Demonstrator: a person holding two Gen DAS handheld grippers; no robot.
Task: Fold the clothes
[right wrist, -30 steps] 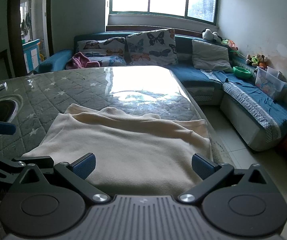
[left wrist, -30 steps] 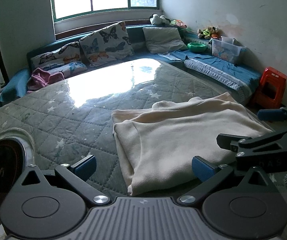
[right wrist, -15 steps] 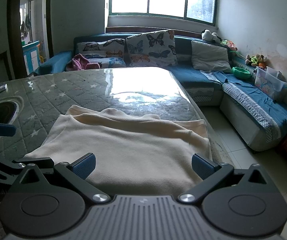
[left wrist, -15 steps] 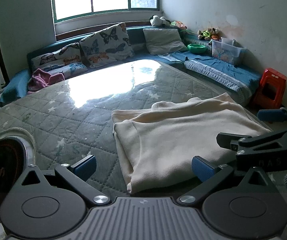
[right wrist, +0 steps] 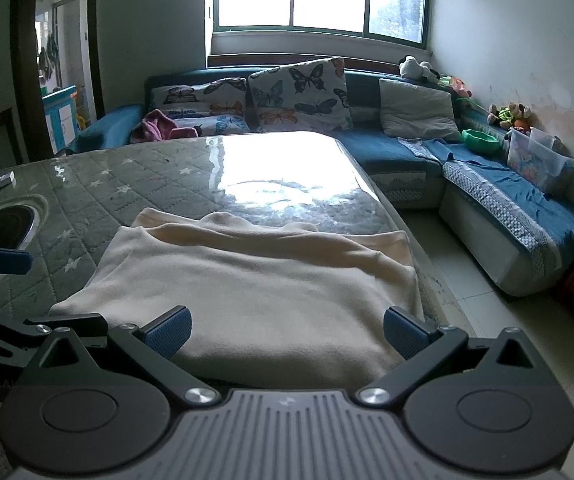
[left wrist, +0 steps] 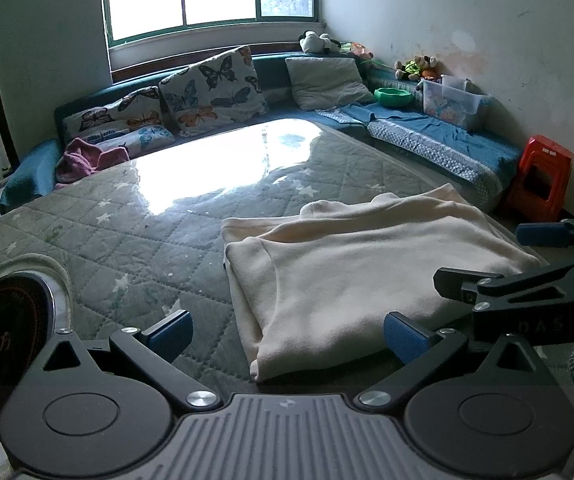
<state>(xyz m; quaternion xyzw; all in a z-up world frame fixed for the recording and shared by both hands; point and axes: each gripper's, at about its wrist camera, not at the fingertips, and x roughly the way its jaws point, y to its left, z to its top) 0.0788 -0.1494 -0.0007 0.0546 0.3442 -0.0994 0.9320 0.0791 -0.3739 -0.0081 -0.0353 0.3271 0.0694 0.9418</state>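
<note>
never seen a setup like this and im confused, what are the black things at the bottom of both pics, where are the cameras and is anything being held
The black parts are two handheld grippers, one in each of a person's hands, each with a camera looking forward along its blue-tipped fingers. One picture comes from the left gripper, the other from the right gripper; the right one also shows at the edge of the left picture. Both are open and hold nothing. A cream garment, already folded over, lies on the glass-topped quilted table. Behind is a blue sofa with cushions.
</note>
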